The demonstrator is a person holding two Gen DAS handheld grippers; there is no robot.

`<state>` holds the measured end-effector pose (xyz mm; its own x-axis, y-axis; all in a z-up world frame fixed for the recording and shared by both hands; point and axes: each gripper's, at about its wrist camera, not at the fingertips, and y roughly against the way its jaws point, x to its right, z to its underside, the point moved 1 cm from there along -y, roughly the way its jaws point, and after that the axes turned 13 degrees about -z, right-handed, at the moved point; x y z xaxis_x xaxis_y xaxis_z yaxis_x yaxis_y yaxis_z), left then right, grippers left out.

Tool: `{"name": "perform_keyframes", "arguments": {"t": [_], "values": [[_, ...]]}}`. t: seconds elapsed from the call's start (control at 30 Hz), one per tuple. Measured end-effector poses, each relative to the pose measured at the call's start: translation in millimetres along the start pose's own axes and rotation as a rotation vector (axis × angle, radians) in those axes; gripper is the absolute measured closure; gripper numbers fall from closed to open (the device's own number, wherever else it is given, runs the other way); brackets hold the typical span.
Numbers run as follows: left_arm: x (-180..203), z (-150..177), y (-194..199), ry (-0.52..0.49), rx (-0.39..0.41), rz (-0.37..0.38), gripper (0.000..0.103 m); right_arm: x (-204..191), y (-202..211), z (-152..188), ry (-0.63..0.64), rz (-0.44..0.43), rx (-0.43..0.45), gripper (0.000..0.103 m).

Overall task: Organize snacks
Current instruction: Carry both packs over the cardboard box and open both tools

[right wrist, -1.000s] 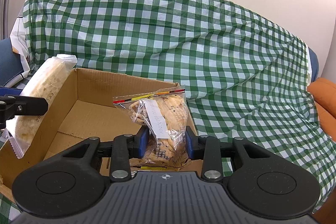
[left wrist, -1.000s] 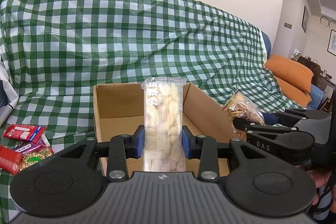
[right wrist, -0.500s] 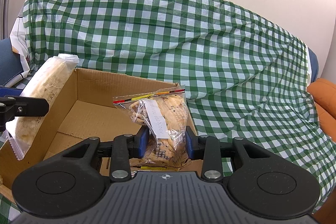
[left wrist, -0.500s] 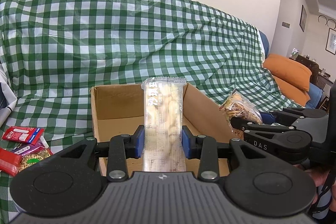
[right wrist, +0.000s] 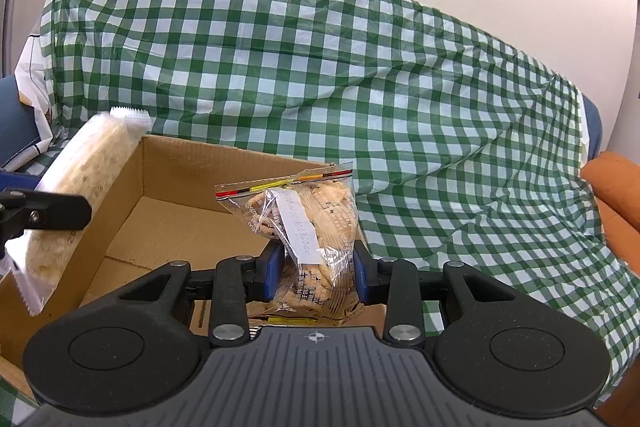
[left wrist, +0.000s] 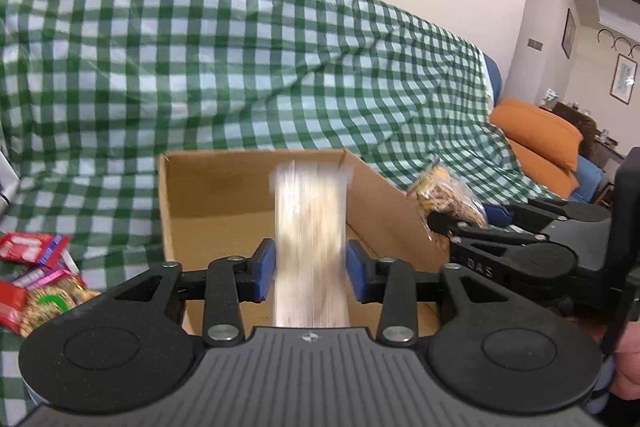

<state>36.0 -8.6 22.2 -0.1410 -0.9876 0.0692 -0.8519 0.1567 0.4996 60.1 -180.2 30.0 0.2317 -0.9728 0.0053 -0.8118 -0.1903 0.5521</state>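
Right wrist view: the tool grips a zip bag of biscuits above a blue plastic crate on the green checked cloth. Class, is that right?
Not quite. In the right wrist view the right tool grips the zip bag of biscuits above a brown cardboard box, not a blue plastic crate. The green checked cloth is correct.

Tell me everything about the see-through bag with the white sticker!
The clear zip bag is crinkly plastic, full of pale biscuits, with a striped yellow-red seal on top and a white label down its front. It stands upright, pinched at its lower half by the right gripper, beside the cardboard box's right wall.
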Motion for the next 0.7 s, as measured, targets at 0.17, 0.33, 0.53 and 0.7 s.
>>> {"name": "perform_keyframes", "arguments": {"t": [0.17, 0.33, 0.53, 0.7], "values": [[-7, -2, 0, 0.021, 0.006, -0.056, 0.054, 8, -5, 2, -0.011, 0.051, 0.027, 0.034], [-21, -2, -10, 0.045, -0.048, -0.159, 0.054, 26, -10, 2, -0.11, 0.064, -0.01, 0.004], [-39, 0, -20, 0.097, -0.106, -0.227, 0.054, 32, -19, 4, -0.151, -0.015, -0.072, 0.003], [-53, 6, -28, 0.145, -0.186, -0.274, 0.054, 31, -24, 6, -0.171, -0.06, -0.109, 0.001]]}}
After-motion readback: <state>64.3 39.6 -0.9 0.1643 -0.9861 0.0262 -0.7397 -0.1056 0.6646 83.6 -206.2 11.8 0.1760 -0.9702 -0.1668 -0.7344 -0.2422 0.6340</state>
